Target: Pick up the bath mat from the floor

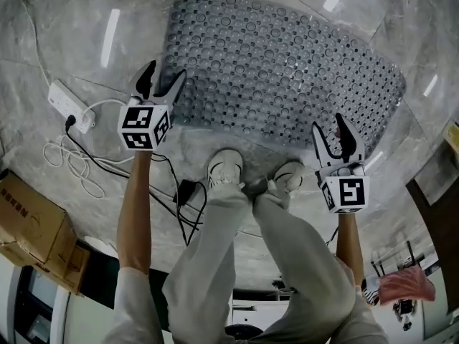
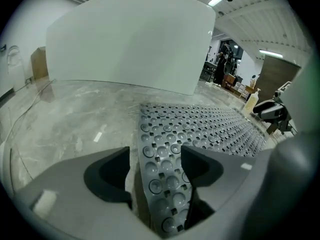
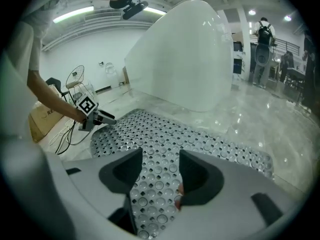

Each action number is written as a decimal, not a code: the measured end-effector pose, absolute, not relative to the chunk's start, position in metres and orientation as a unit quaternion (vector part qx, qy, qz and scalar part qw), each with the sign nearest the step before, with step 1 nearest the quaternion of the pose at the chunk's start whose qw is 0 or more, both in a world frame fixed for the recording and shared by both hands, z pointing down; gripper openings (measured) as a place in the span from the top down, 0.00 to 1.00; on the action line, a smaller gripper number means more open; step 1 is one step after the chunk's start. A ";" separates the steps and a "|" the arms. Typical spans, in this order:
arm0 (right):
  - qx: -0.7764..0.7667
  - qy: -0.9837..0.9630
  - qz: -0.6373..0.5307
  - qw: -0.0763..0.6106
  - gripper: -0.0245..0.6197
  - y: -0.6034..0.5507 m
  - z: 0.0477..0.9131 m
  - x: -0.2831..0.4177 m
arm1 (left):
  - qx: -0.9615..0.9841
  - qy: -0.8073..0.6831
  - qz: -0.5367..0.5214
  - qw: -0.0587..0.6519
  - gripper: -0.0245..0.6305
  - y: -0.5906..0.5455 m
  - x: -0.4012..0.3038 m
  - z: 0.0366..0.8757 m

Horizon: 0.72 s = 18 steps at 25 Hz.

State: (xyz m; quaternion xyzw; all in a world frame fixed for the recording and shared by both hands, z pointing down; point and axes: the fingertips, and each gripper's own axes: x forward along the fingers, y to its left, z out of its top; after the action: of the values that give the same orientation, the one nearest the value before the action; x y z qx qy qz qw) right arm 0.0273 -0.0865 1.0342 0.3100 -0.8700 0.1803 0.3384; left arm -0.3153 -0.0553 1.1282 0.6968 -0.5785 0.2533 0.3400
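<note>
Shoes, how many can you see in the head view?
2: the left shoe sits just off the near edge of the bath mat, and the right shoe is beside it, to its right. None appears hidden.

The bath mat (image 1: pixel 287 70) looks like soft, grey, half-clear rubbery plastic, its moulded domes and punched holes carrying a faint sheen. The floor (image 1: pixel 72 34) under it is polished grey veined stone, glossy enough to mirror the ceiling lights. The left gripper (image 1: pixel 163 72) and the right gripper (image 1: pixel 328 124) have smooth, matt grey plastic jaws. The cardboard box (image 1: pixel 29 213) is dull brown, the power strip (image 1: pixel 70 106) smooth white plastic, and the trousers (image 1: pixel 215 264) pale, creased cloth.
</note>
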 end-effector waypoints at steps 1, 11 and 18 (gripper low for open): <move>0.311 -0.871 0.180 0.336 0.63 -0.089 1.035 0.025 | 0.695 -0.577 0.252 0.347 0.50 -0.055 -0.316 1.133; 0.310 -0.872 0.178 0.335 0.63 -0.093 1.036 0.023 | 0.686 -0.565 0.248 0.385 0.51 -0.049 -0.307 1.149; 0.318 -0.870 0.183 0.330 0.63 -0.094 1.039 0.028 | 0.675 -0.571 0.251 0.394 0.68 -0.049 -0.313 1.147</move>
State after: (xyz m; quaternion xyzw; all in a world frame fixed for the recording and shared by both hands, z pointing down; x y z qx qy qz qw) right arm 0.0276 -0.0943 1.0390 0.3177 -0.8700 0.1831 0.3297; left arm -0.3128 -0.0493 1.1466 0.6751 -0.5708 0.2510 0.3942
